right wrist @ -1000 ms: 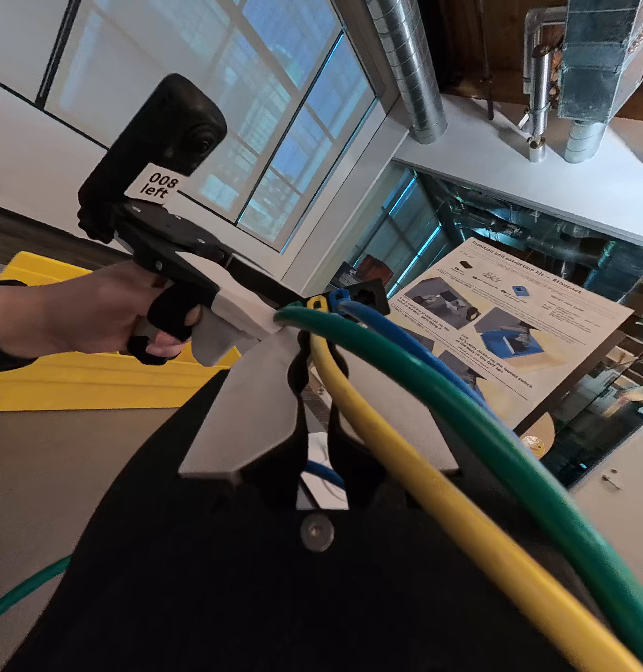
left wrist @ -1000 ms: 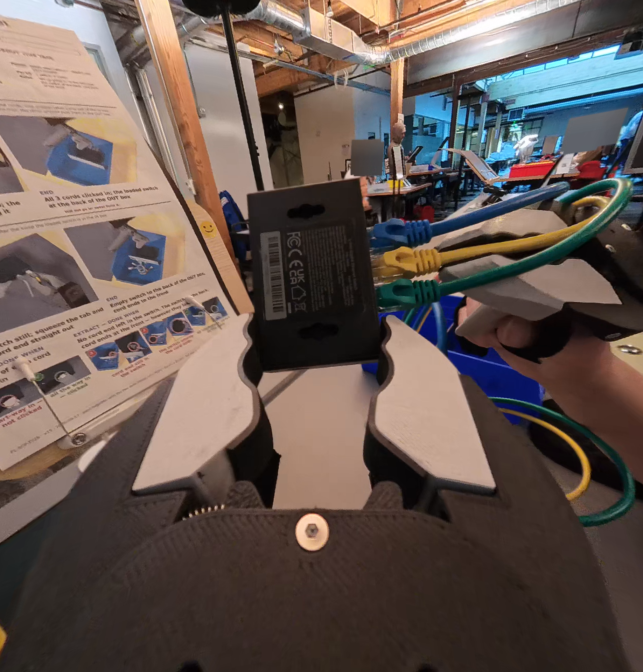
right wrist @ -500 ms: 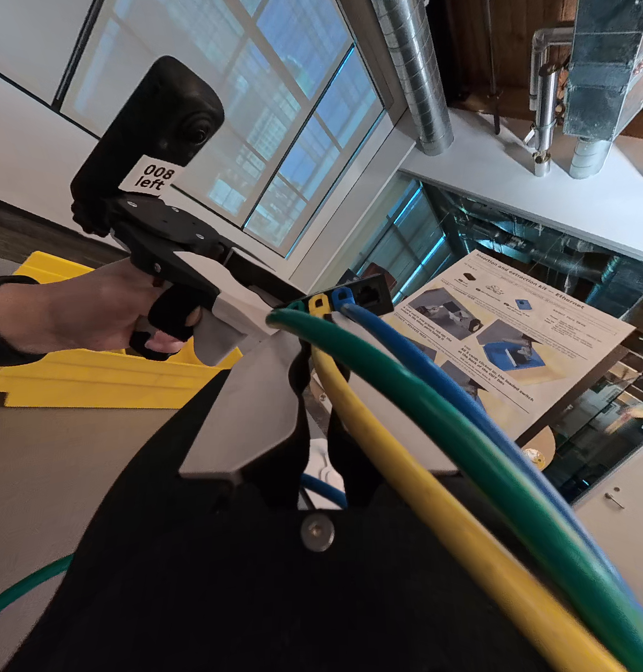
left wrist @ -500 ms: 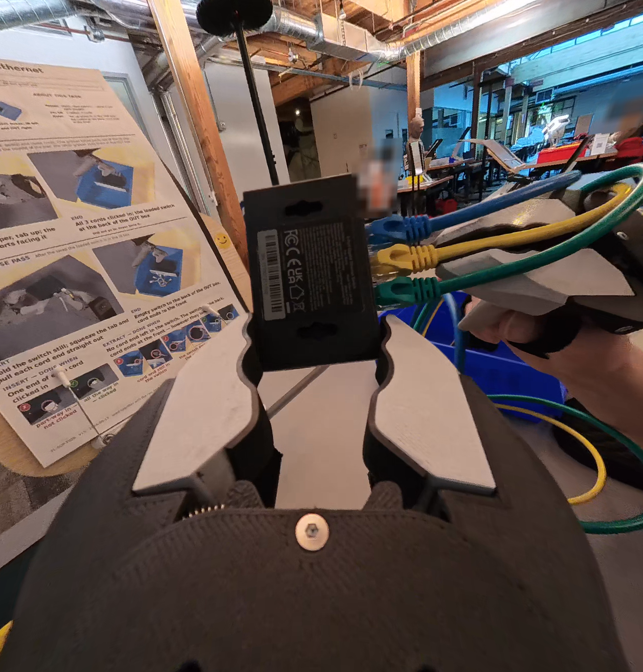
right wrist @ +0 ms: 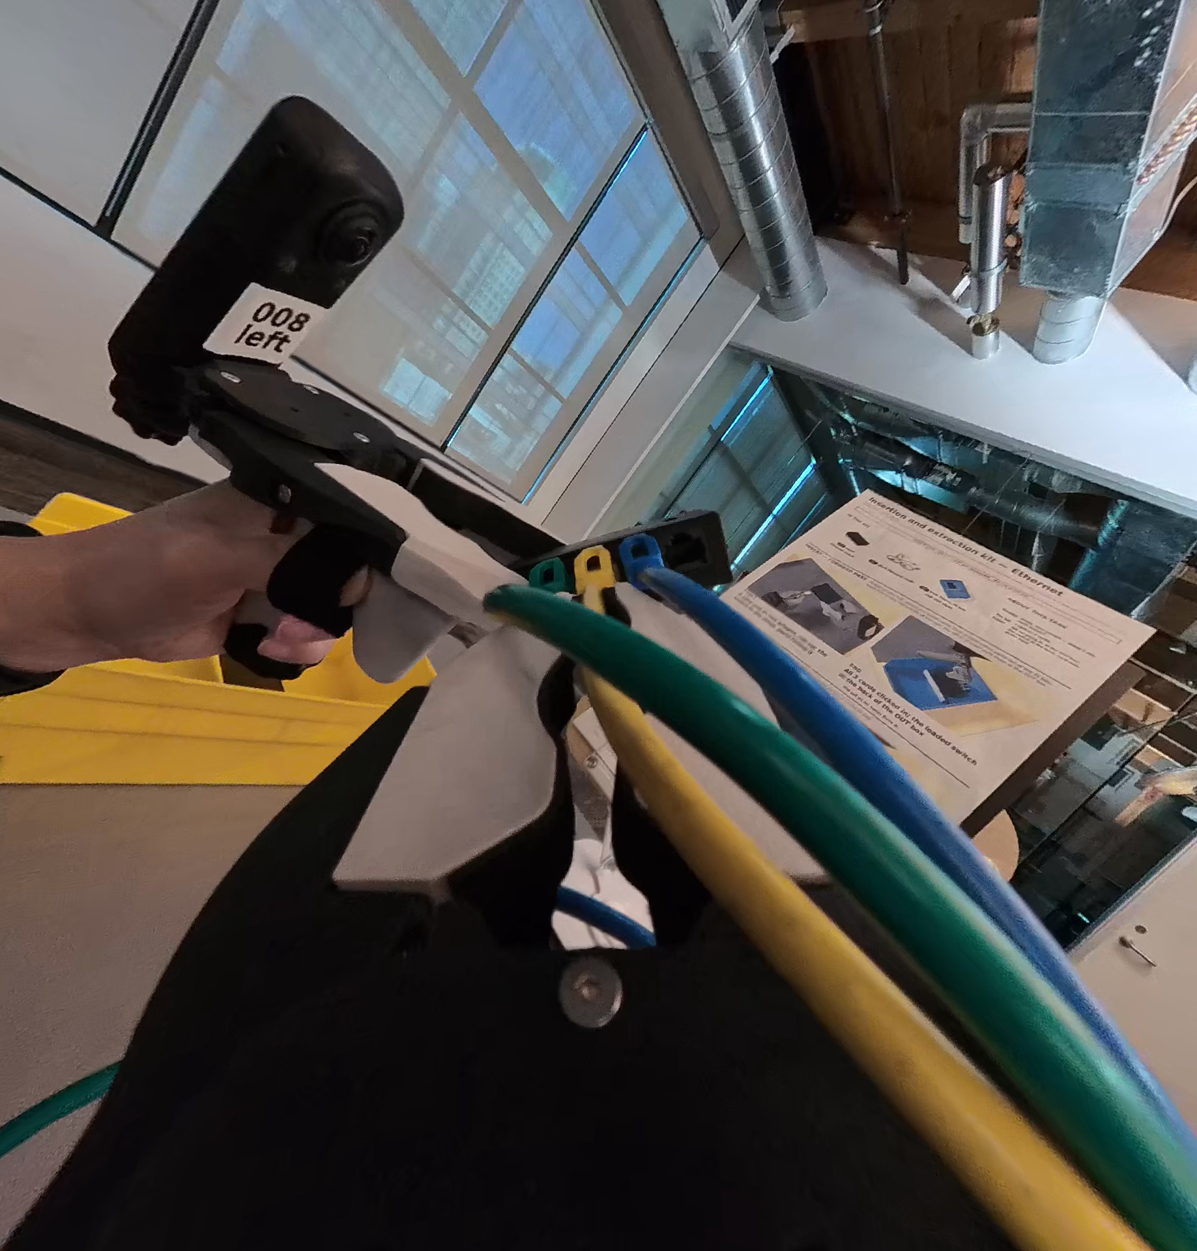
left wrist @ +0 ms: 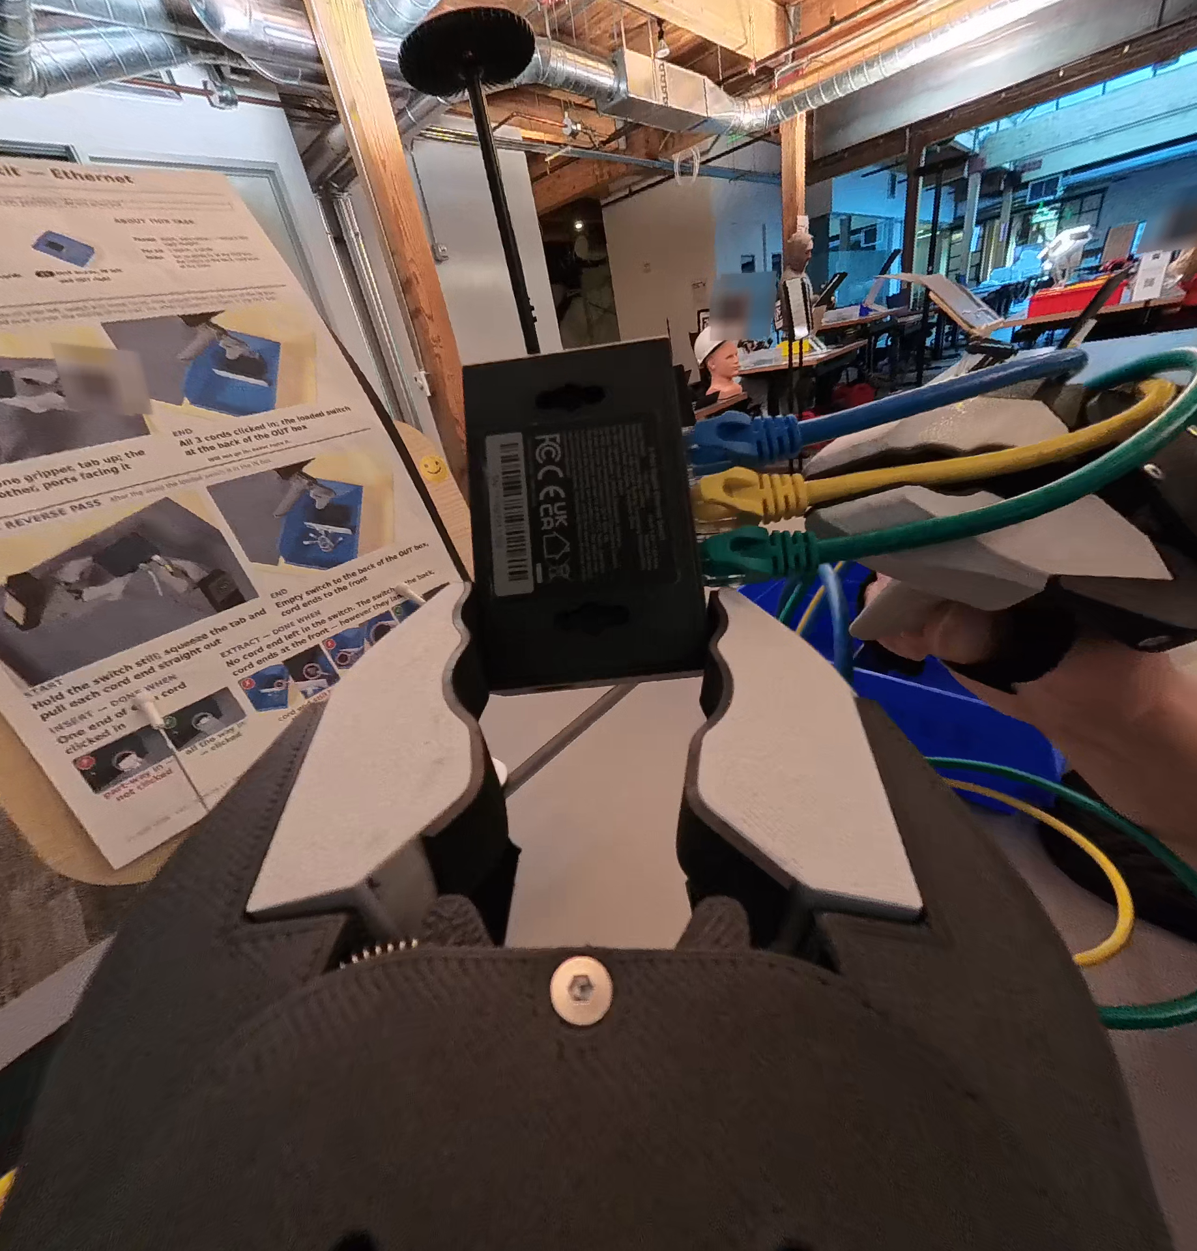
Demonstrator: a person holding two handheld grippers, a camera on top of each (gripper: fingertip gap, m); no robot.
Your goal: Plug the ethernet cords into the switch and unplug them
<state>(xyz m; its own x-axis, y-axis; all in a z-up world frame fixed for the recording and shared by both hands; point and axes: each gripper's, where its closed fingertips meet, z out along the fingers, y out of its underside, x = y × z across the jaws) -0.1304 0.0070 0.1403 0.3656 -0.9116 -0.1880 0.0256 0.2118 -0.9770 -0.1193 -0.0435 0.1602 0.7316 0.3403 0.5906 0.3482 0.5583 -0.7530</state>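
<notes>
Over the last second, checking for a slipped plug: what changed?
Little: the left gripper tipped the black switch slightly, shifting the background. The blue cord, yellow cord and green cord stayed plugged in, draped over the right gripper.

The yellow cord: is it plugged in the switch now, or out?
Plugged in. The yellow cord's connector sits in the side of the black switch, between the blue and green ones; whether it has fully clicked cannot be told.
</notes>
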